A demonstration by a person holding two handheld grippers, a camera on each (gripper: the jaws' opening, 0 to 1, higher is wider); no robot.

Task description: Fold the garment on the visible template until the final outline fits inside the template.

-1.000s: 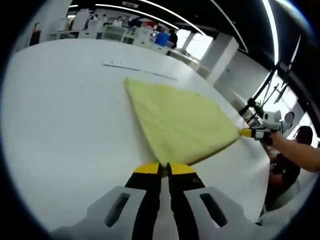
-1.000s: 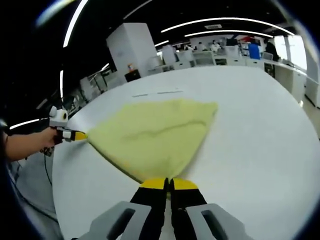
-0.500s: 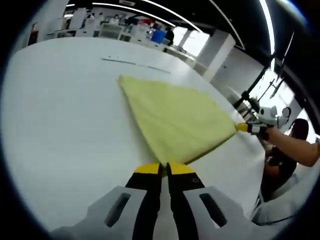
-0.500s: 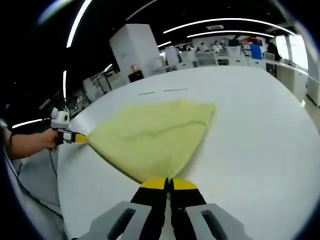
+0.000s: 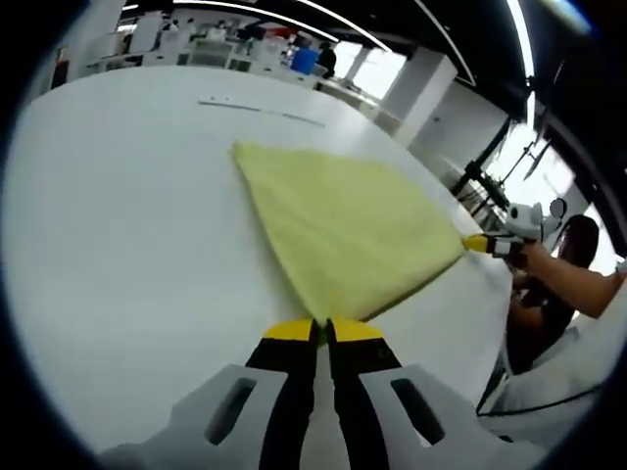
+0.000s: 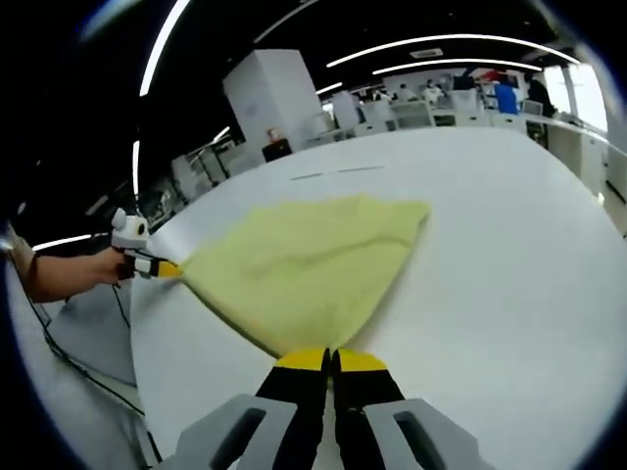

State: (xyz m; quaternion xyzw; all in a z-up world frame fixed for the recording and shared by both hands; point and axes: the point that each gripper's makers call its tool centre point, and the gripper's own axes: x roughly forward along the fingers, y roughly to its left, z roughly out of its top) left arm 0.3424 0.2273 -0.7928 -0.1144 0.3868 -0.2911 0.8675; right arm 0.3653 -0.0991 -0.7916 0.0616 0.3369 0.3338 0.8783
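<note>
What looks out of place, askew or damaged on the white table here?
Nothing stands out. The yellow cloth garment is stretched smooth between the left gripper and right gripper, each shut on a corner, over the white table. No tears or spills show.

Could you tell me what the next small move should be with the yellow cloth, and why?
Probably carry both held corners forward over the cloth toward its far edge. The left gripper and right gripper are each shut on a near corner, stretching that edge taut above the white table.

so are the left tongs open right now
No, the left tongs are shut on a corner of the yellow garment.
</note>
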